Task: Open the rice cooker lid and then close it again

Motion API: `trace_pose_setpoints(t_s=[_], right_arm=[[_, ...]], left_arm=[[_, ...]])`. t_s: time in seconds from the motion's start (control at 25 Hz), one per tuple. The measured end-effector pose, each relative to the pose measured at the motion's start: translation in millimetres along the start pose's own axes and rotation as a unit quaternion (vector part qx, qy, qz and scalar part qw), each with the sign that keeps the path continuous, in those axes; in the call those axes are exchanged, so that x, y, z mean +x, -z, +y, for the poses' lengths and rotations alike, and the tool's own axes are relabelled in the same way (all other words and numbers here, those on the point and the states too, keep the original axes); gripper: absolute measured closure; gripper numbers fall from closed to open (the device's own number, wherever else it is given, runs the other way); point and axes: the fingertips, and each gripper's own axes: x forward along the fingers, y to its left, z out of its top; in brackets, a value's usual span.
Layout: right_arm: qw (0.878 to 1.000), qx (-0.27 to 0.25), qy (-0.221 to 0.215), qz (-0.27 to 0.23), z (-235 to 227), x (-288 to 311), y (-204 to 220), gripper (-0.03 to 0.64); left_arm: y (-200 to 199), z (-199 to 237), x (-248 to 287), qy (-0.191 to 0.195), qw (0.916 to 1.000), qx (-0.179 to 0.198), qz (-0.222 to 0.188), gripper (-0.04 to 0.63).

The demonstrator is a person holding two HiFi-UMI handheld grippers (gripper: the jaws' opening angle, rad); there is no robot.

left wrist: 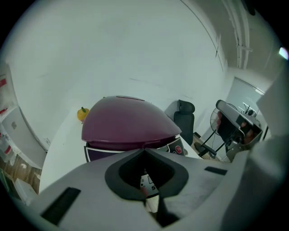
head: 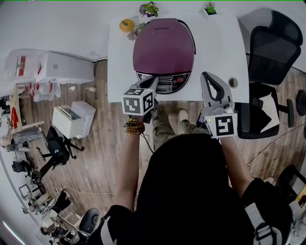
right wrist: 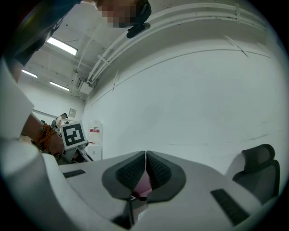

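Note:
The rice cooker point(head: 162, 52) has a purple domed lid point(left wrist: 128, 124) that lies down on the body, and it stands on the white table point(head: 217, 43). Its control panel point(head: 165, 85) faces me. My left gripper point(head: 153, 81) is shut with nothing in it, tilted down, its tips right at the panel's left front edge. In the left gripper view the jaws point(left wrist: 144, 152) meet just below the lid's front lip. My right gripper point(head: 204, 75) is shut and empty, held level over the table to the right of the cooker. Its closed jaws point(right wrist: 145, 155) point past the cooker toward the wall.
A yellow fruit point(head: 126, 24) and two small potted plants point(head: 149, 8) sit at the table's back edge. A small round object point(head: 233, 82) lies near the table's front right. A black office chair point(head: 267, 62) stands to the right. White boxes point(head: 71, 119) sit on the floor to the left.

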Motion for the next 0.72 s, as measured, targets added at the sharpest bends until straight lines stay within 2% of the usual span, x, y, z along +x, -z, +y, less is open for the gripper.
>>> trace_pose_setpoints(t_s=[0.52, 0.72], right_arm=[[1.000, 0.004, 0.015, -0.002, -6.1, -11.7, -4.8, 0.588], [0.999, 0.002, 0.033, -0.012, -8.6, -26.0, -7.1, 0.588]], left_arm=[[-7.5, 2.5, 1.3, 0.013, 0.9997, -0.020, 0.007, 0.574], [-3.5, -0.2, 2.7, 0.008, 0.9999, 0.002, 0.012, 0.574]])
